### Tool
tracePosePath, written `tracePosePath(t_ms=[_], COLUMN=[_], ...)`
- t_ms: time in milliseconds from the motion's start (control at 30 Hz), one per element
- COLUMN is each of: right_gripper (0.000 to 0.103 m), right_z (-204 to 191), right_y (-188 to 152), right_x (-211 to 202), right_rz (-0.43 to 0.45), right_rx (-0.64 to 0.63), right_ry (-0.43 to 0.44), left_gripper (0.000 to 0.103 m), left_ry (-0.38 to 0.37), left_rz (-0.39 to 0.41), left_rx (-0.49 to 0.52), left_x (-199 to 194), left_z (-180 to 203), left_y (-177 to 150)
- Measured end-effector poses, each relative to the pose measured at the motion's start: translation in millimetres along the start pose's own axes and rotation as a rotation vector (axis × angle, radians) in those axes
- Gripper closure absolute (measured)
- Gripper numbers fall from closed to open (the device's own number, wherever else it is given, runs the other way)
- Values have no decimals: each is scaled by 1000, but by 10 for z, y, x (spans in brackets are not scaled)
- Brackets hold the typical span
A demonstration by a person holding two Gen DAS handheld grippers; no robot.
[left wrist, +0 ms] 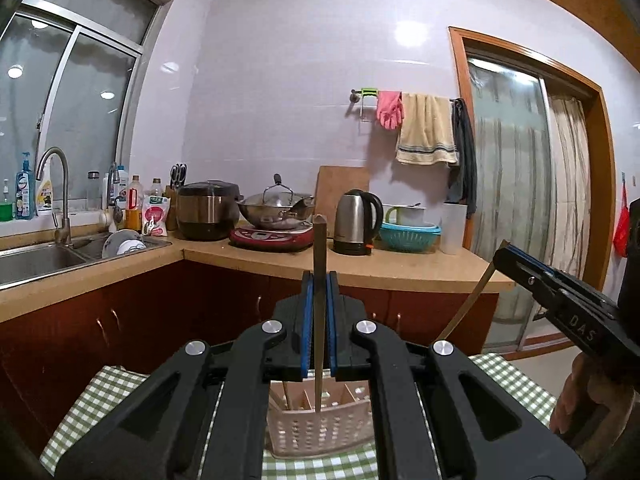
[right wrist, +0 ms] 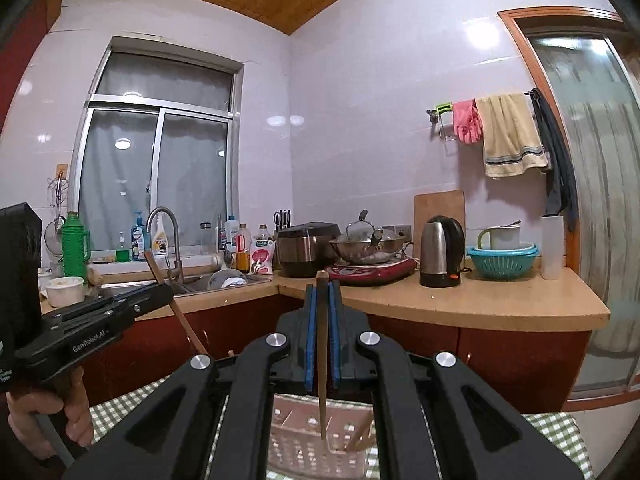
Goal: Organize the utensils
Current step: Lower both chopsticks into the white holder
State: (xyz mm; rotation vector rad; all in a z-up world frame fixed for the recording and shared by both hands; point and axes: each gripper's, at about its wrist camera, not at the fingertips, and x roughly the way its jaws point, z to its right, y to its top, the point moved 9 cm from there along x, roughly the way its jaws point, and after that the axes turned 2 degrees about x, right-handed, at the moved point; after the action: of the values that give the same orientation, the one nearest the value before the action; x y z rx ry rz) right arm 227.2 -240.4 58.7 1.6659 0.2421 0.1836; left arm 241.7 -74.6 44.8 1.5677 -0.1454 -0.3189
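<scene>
In the left wrist view my left gripper (left wrist: 320, 280) is shut on a brown wooden chopstick (left wrist: 319, 240) that stands upright, its thin tip hanging just over a pale perforated utensil basket (left wrist: 320, 432). My right gripper (left wrist: 502, 254) shows at the right edge, shut on a second chopstick (left wrist: 466, 308) that slants down to the left. In the right wrist view my right gripper (right wrist: 322, 290) grips that chopstick (right wrist: 322, 400) upright above the basket (right wrist: 308, 444), which holds other sticks. At the left, my left gripper (right wrist: 166, 292) holds its chopstick (right wrist: 182, 316) aslant.
The basket stands on a table with a green checked cloth (left wrist: 96, 400). Behind runs a wooden counter (left wrist: 400, 268) with a sink (left wrist: 36, 260), rice cooker (left wrist: 208, 210), wok (left wrist: 276, 204), kettle (left wrist: 356, 222) and teal colander (left wrist: 408, 236). A hand (right wrist: 44, 412) grips the left handle.
</scene>
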Motion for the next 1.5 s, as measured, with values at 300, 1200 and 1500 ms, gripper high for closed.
tracePosePath(t_ms=[300,1200,1500], right_gripper=[96,96,96], right_z=[91,300,319], right_y=[-115,-822,-976], right_x=[293,760,851], right_rz=[-25,-199,-233], right_rx=[0,6,8], right_ry=[-13,-49,-46], left_gripper=[96,96,96], left_ry=[22,46,67], left_rz=[-1,-105,-101], left_rx=[-30,-12,43], left_x=[348,841,918], left_z=[-100,-286,-306], left_y=[1,-612,-705])
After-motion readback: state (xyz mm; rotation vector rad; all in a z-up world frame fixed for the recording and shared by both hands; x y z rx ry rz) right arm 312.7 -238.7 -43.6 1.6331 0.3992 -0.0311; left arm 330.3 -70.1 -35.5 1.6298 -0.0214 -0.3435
